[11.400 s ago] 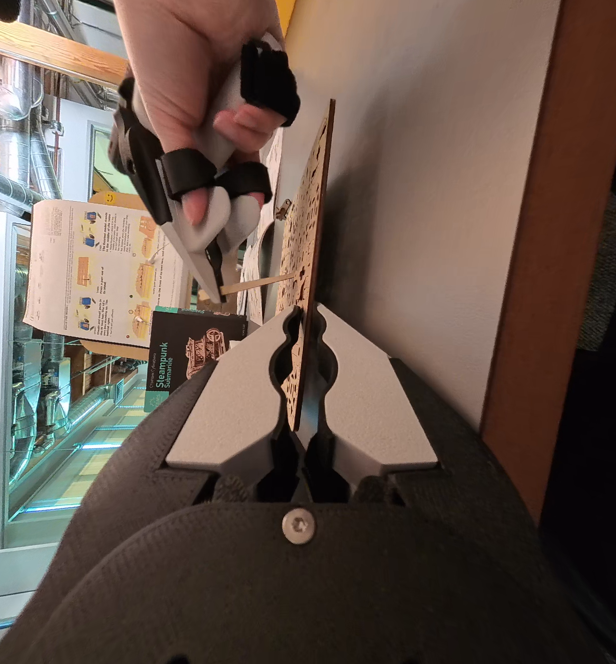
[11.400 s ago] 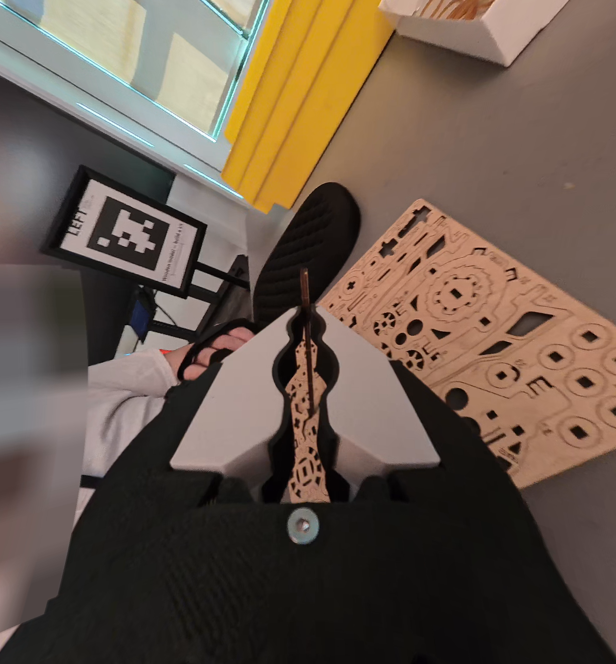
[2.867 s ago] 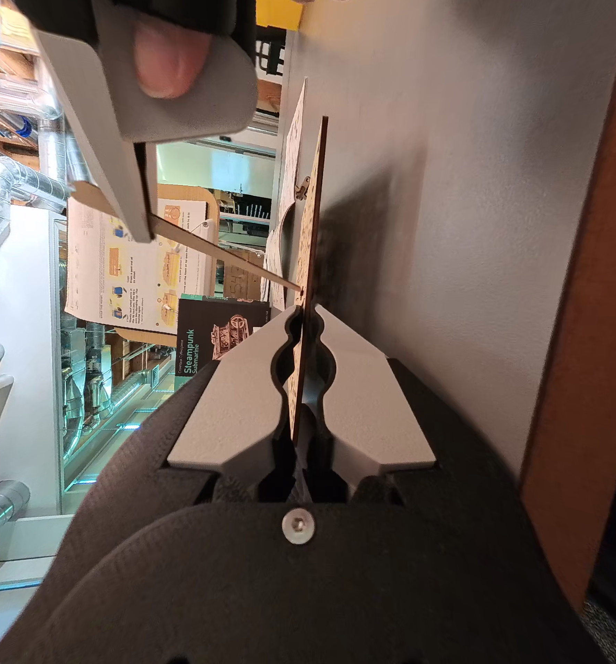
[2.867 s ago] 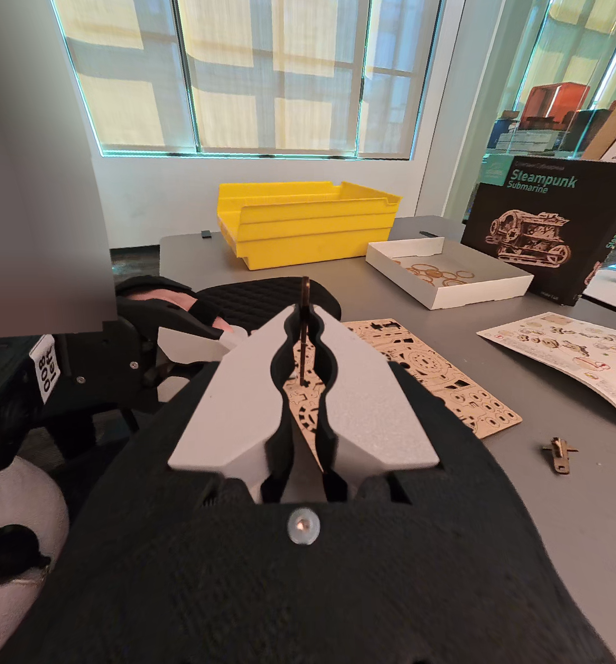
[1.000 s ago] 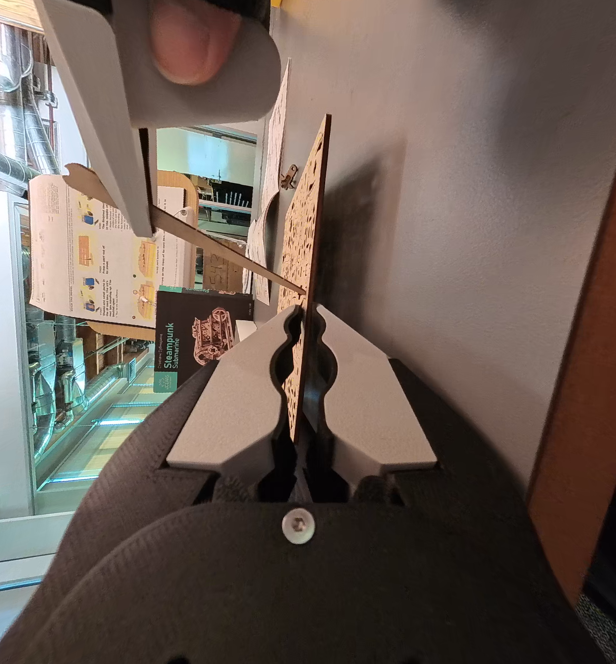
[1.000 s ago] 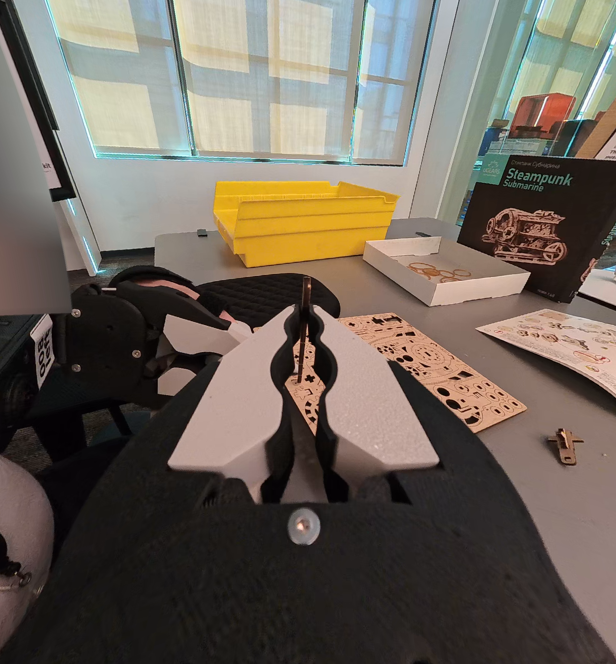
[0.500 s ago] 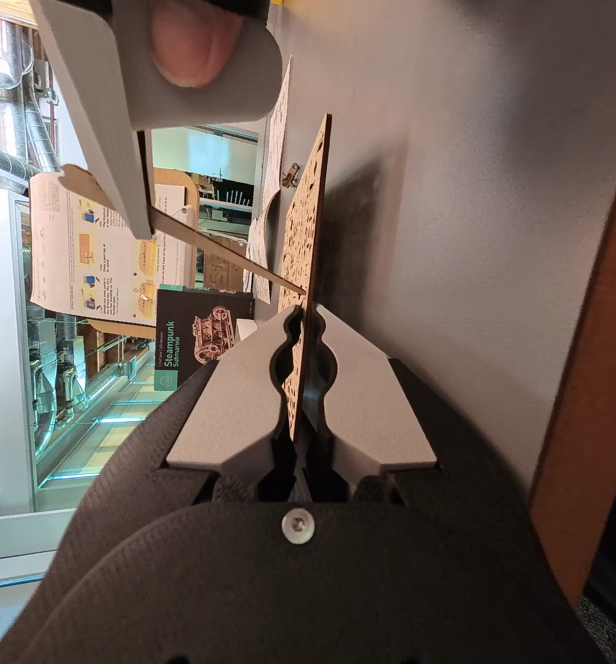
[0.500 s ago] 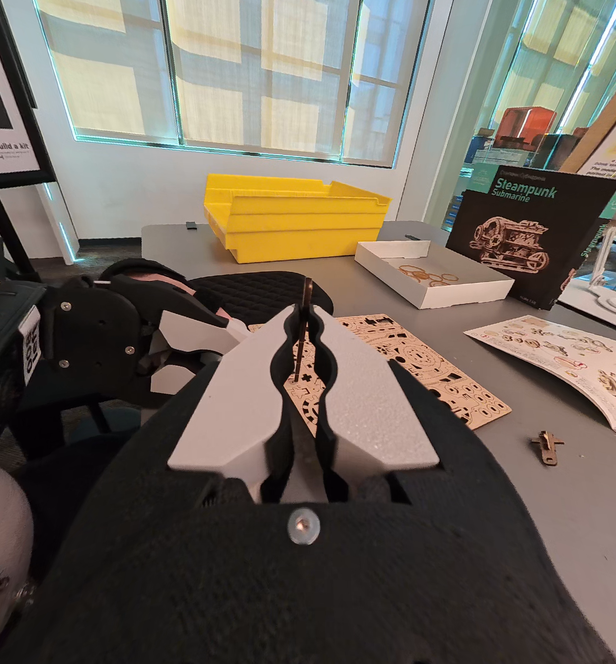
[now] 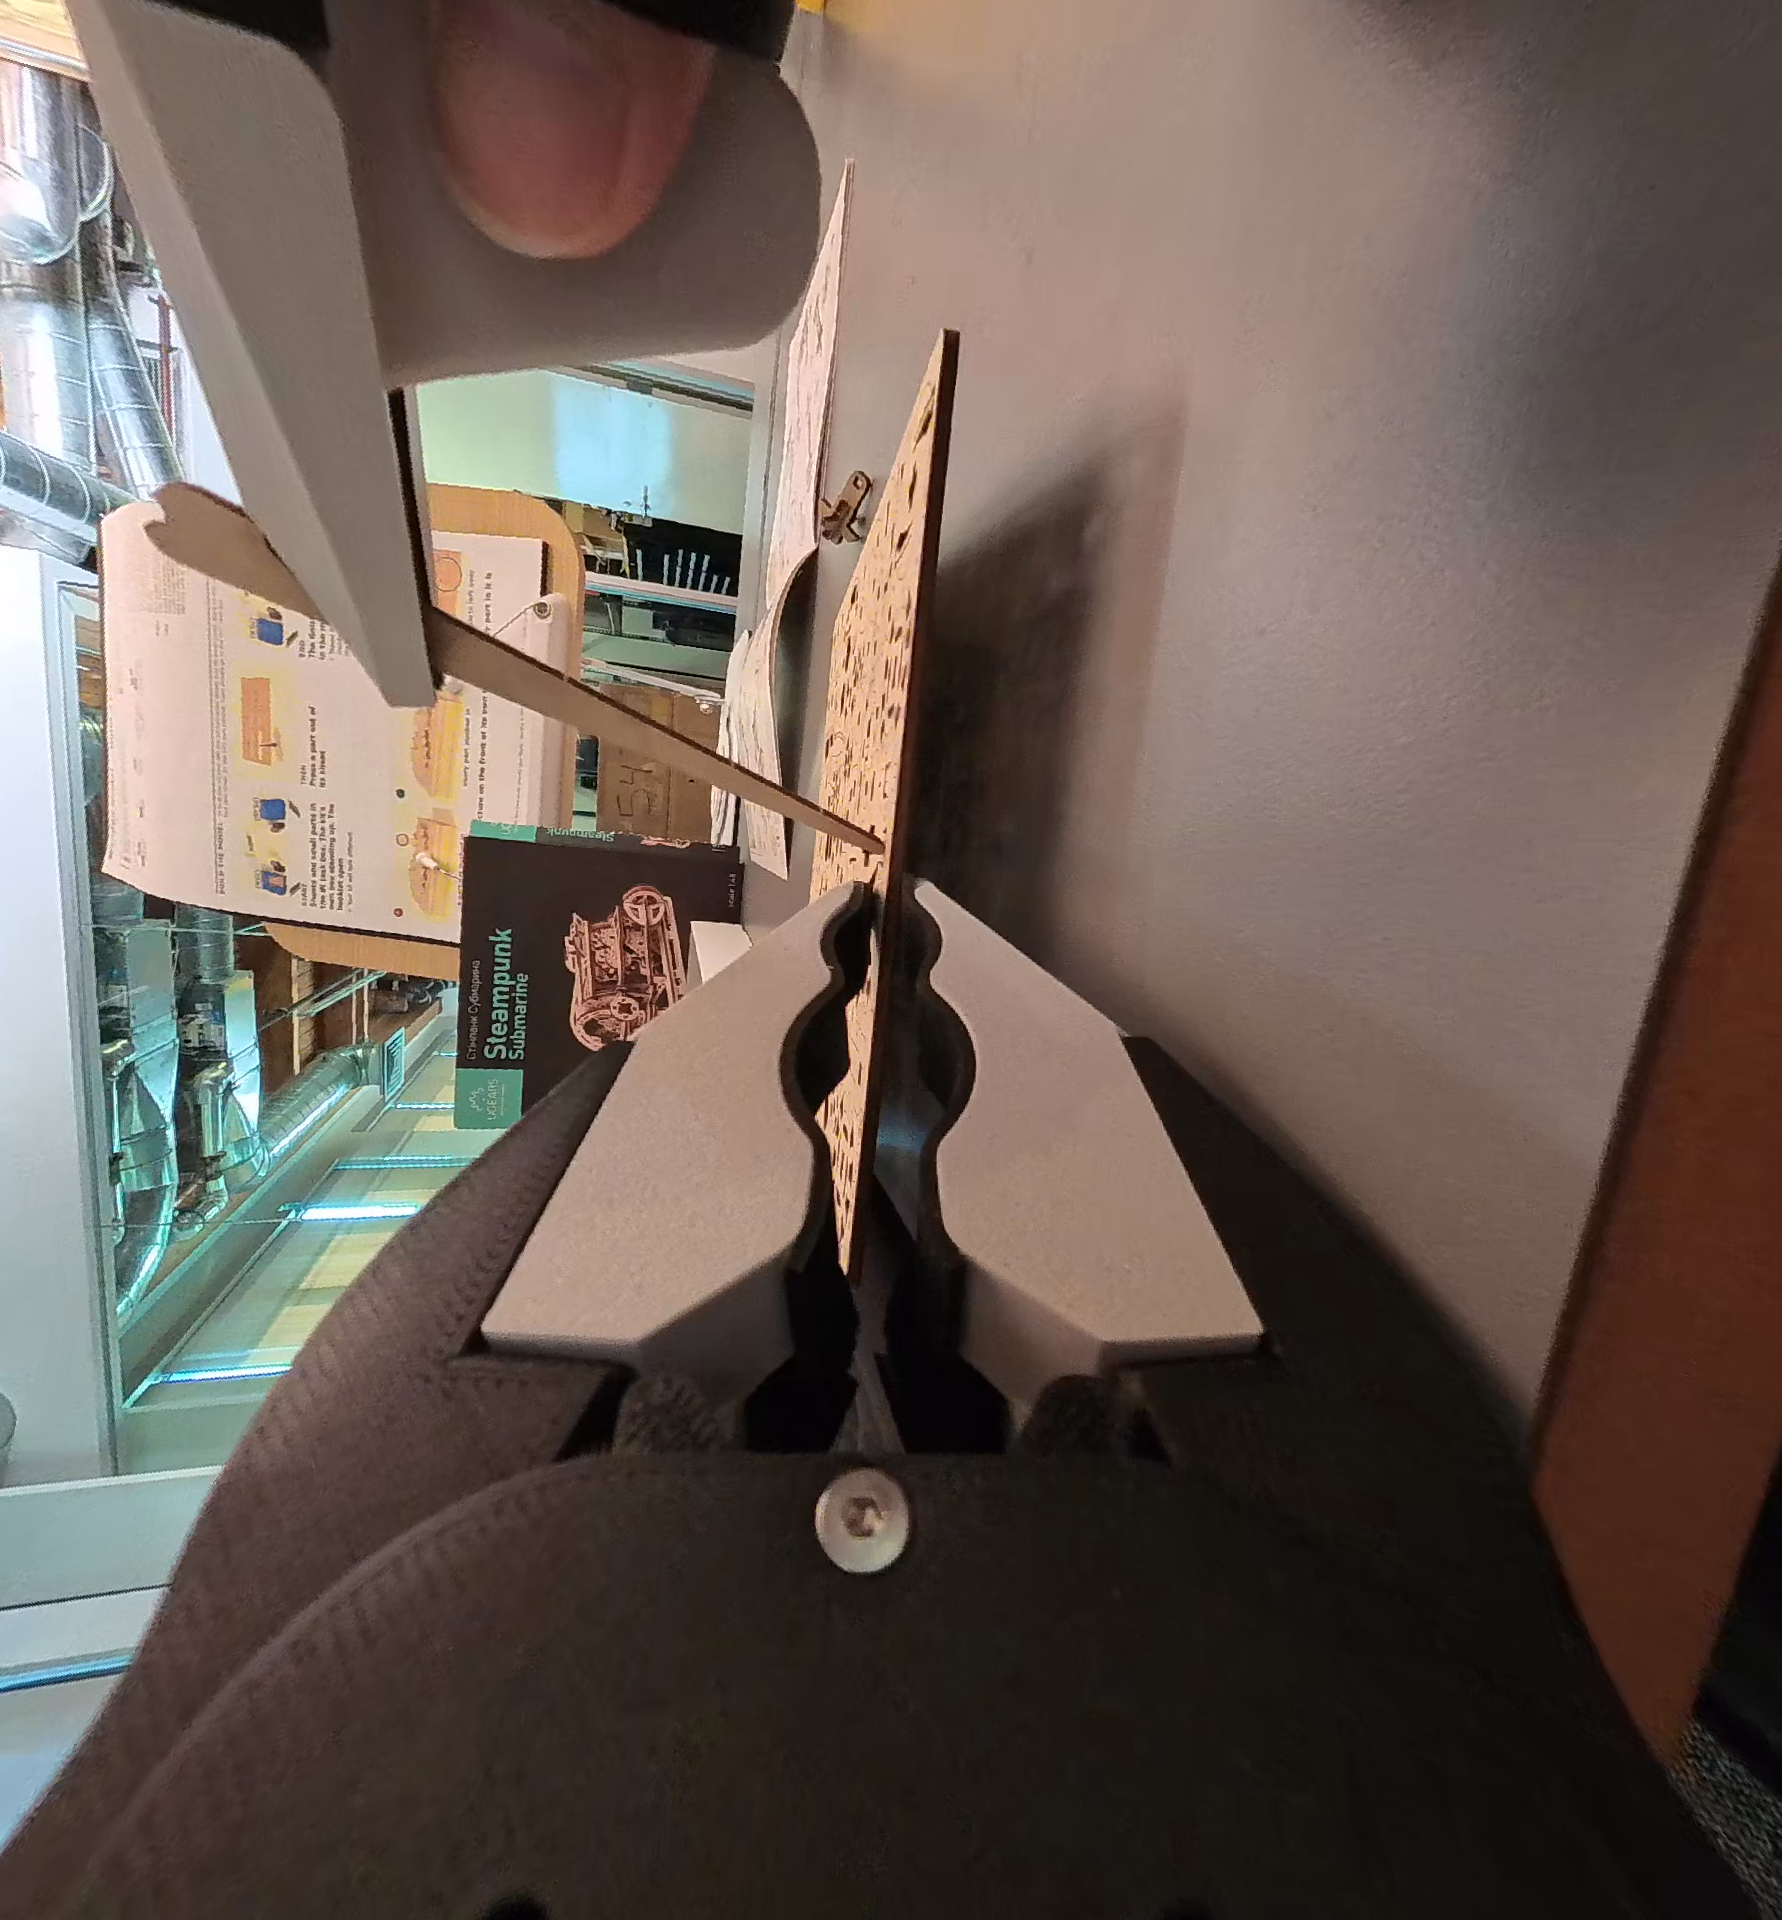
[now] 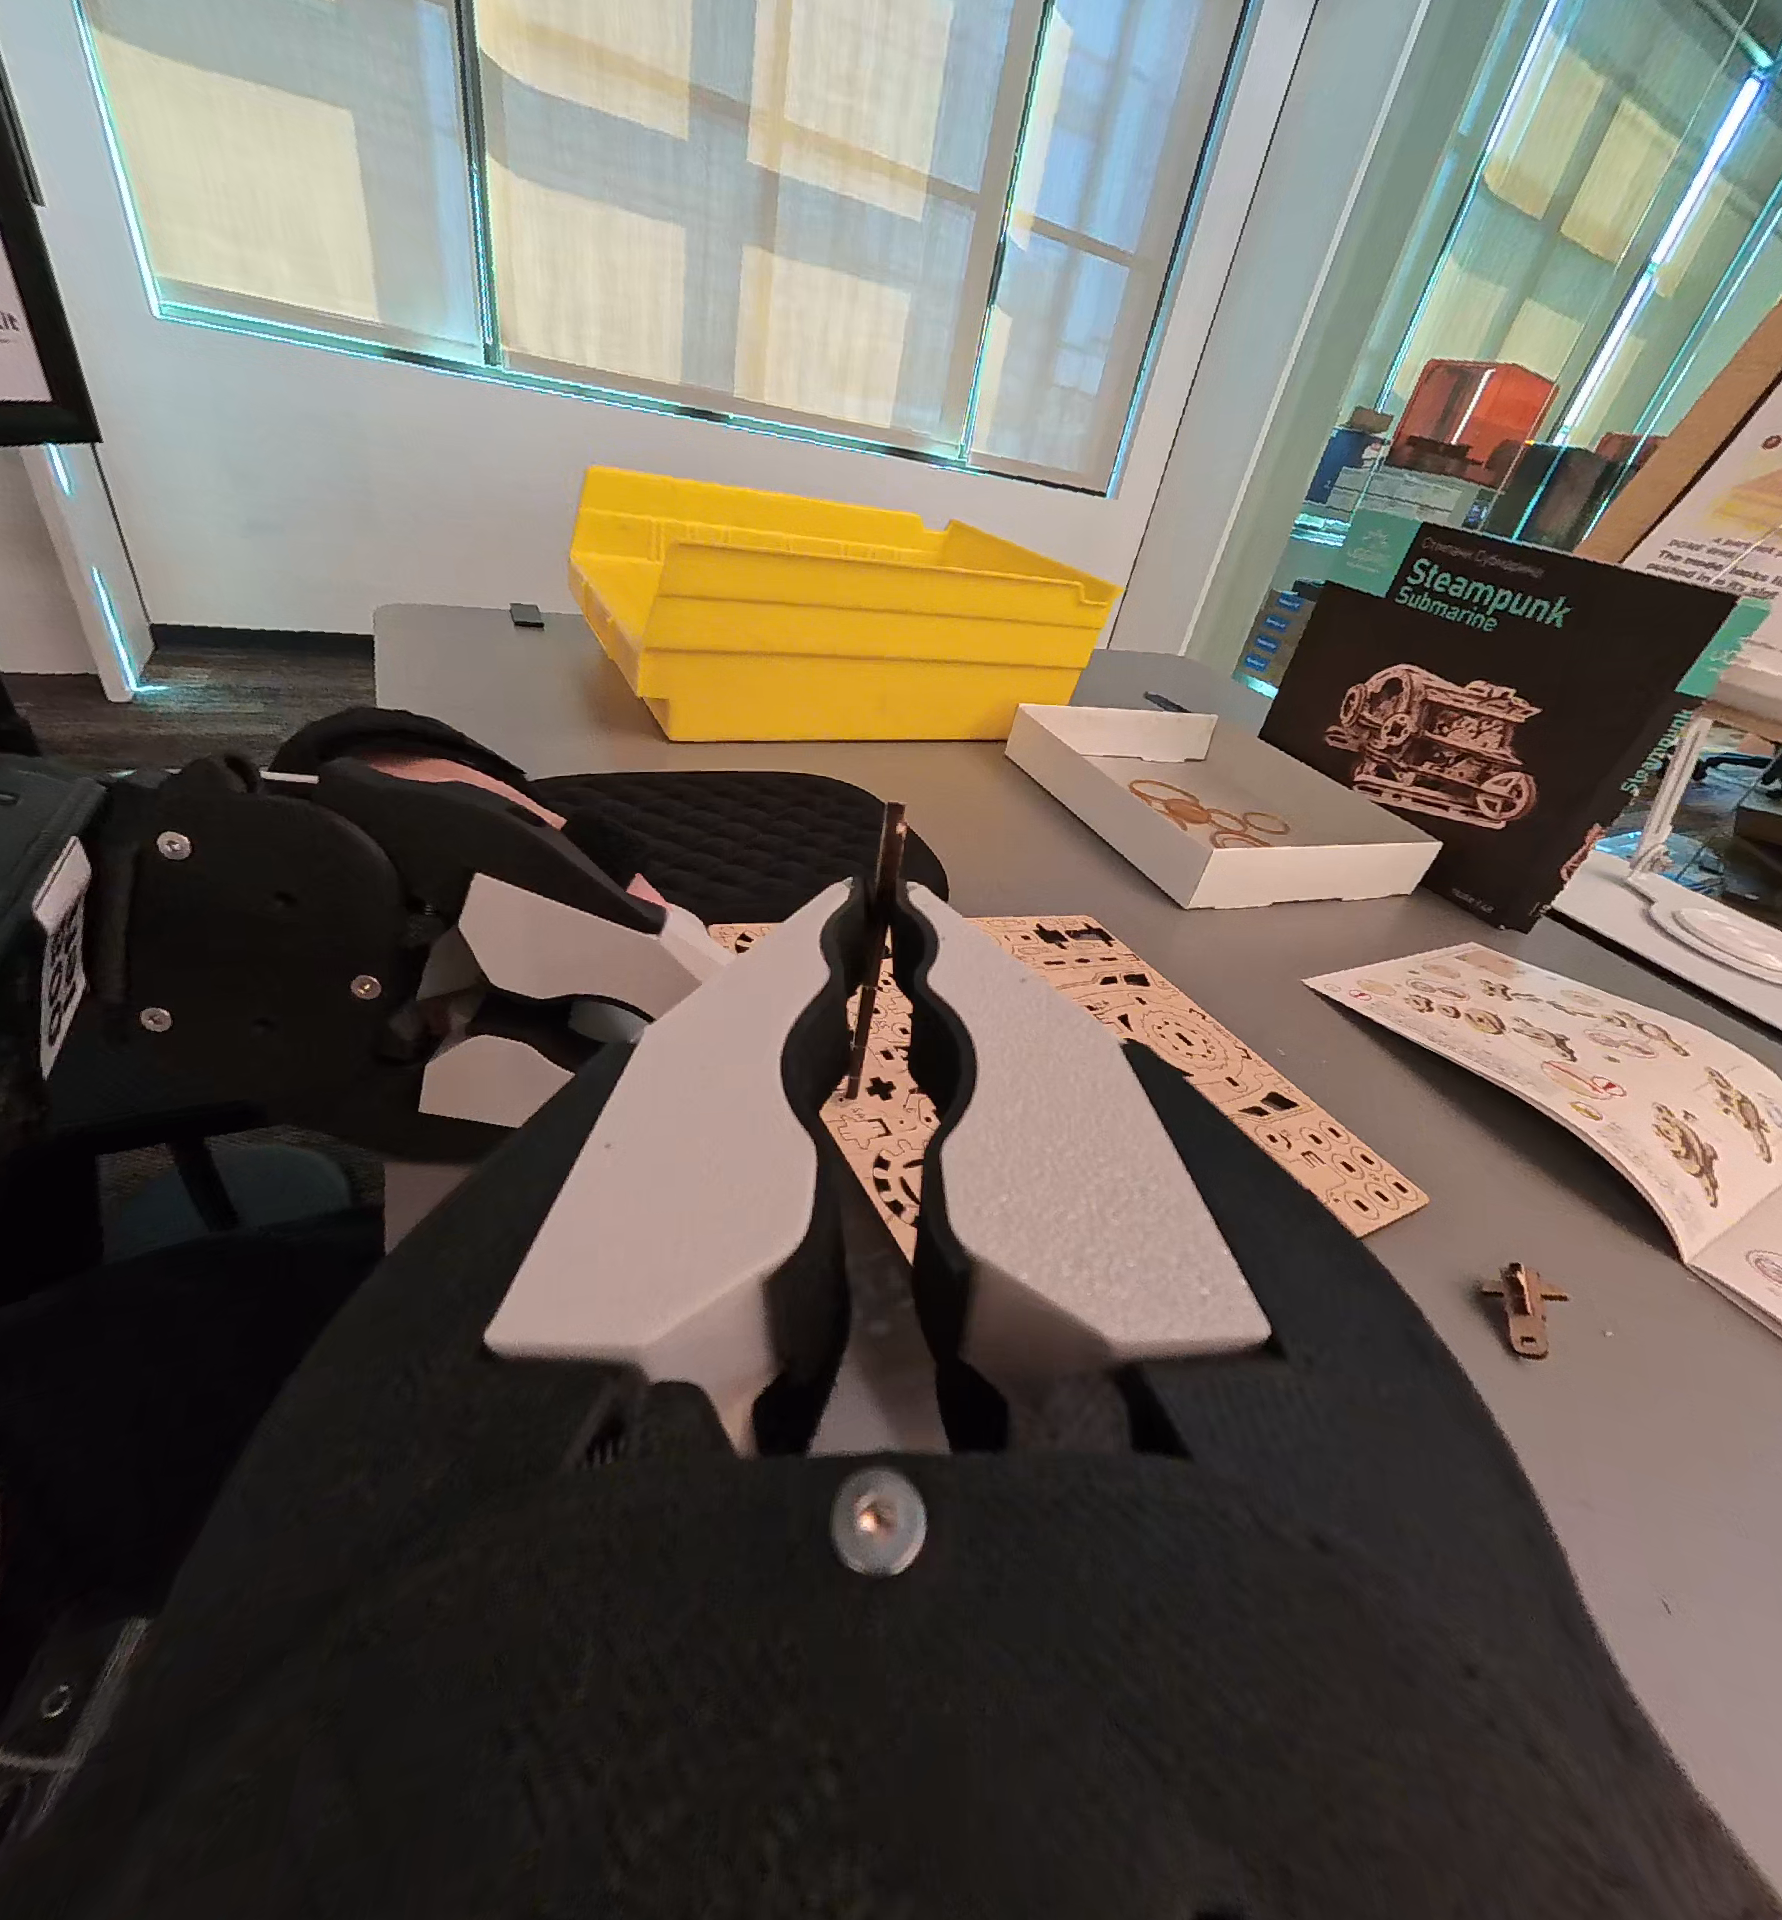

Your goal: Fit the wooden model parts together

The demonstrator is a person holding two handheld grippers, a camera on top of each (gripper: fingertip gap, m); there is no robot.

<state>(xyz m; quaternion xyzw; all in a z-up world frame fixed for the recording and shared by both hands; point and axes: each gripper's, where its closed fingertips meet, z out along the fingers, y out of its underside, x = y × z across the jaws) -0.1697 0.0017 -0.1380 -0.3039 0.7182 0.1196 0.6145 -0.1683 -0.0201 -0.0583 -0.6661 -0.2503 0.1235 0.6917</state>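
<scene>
The flat wooden parts sheet [image 10: 1230,1081] lies on the grey table [image 10: 1645,1558]. In the left wrist view the sheet [image 9: 882,727] shows edge-on. My left gripper [image 9: 892,904] is shut on its near edge, and it also shows at the left of the right wrist view [image 10: 648,987]. My right gripper [image 10: 882,894] is shut on a thin wooden piece [image 10: 889,852] held edge-on. The piece's lower tip rests on the sheet. In the left wrist view the right gripper [image 9: 414,665] is at top left, and the piece [image 9: 658,748] slants down to the sheet.
A small loose wooden part [image 10: 1521,1299] lies right of the sheet. An open instruction booklet [image 10: 1614,1101] is farther right. A yellow bin [image 10: 835,634], a white tray [image 10: 1219,842] with wooden rings and a black kit box [image 10: 1489,717] stand at the back. My hands' fingertips stand some 8 centimetres from each other.
The right gripper has tilted up from looking down at the table to nearly level. In the last second both grippers barely moved. The piece's tip stays on the sheet.
</scene>
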